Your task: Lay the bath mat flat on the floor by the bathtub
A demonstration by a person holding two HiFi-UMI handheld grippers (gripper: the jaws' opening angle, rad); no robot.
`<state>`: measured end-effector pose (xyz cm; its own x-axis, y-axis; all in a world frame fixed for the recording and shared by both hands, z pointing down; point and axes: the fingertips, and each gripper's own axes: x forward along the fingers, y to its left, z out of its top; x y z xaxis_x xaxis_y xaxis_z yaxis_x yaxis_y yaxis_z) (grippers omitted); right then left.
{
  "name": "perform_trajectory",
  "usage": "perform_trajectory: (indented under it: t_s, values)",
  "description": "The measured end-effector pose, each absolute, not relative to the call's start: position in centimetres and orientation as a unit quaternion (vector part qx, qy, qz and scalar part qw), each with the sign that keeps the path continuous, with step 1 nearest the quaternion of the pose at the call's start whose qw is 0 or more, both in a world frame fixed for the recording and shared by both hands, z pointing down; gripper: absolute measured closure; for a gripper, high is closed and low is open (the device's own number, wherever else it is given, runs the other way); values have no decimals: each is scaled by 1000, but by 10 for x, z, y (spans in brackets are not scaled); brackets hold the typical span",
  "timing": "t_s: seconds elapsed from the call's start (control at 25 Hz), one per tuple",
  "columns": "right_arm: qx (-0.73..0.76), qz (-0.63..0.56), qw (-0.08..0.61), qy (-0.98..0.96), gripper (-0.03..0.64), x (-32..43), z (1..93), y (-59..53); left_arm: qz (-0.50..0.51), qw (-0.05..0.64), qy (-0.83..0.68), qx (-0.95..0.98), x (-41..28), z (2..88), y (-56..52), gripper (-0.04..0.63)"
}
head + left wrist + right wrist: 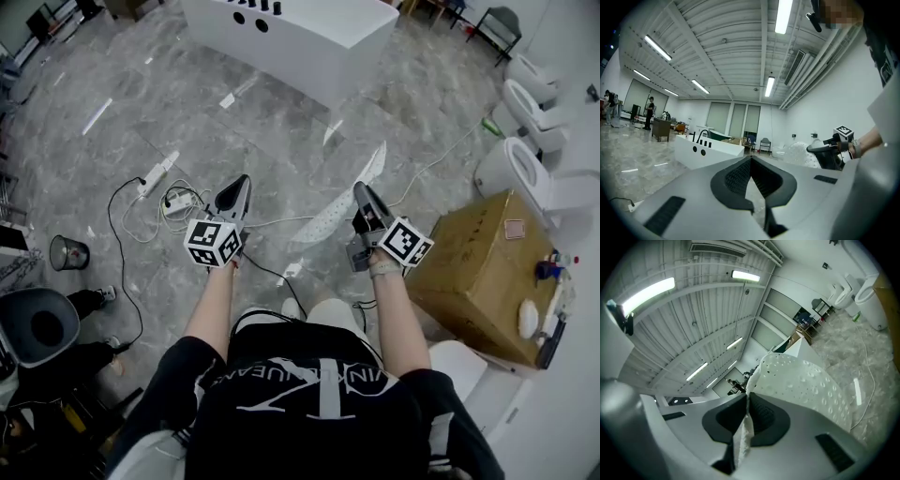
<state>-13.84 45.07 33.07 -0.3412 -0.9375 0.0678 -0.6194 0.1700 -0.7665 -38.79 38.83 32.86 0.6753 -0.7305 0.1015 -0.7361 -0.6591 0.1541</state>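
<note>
The white dotted bath mat (342,208) hangs off the floor from my right gripper (360,190), which is shut on its edge. In the right gripper view the mat (801,380) rises from between the jaws of that gripper (746,397) and bulges to the right. My left gripper (240,183) is held level beside it, a little to the left, and apart from the mat. Its jaws (751,160) are shut with nothing in them. From the left gripper view the mat (800,152) shows next to the right gripper (820,149). The white bathtub (291,37) stands further ahead.
A power strip (159,173) and looped cables (178,202) lie on the marble floor at the left. A black wastebasket (68,251) and a grey chair (37,323) are further left. A cardboard box (478,267) and toilets (525,169) line the right side.
</note>
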Motion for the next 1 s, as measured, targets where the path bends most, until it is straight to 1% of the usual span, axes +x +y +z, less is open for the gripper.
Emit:
perform_trajectory:
  t_s: [0.12, 0.32, 0.52, 1.0]
  values:
    - [-540, -360, 214, 730, 583, -136, 336, 434, 11, 93, -401, 911, -384, 328, 373, 581]
    - [-539, -372, 235, 718, 581, -124, 348, 396, 11, 95, -401, 911, -372, 333, 340, 581]
    - [-527, -384, 243, 718, 581, -110, 357, 355, 20, 105, -411, 906, -356, 344, 295, 581]
    - [-514, -421, 209, 717, 581, -47, 385, 238, 33, 127, -435, 891, -286, 352, 165, 581]
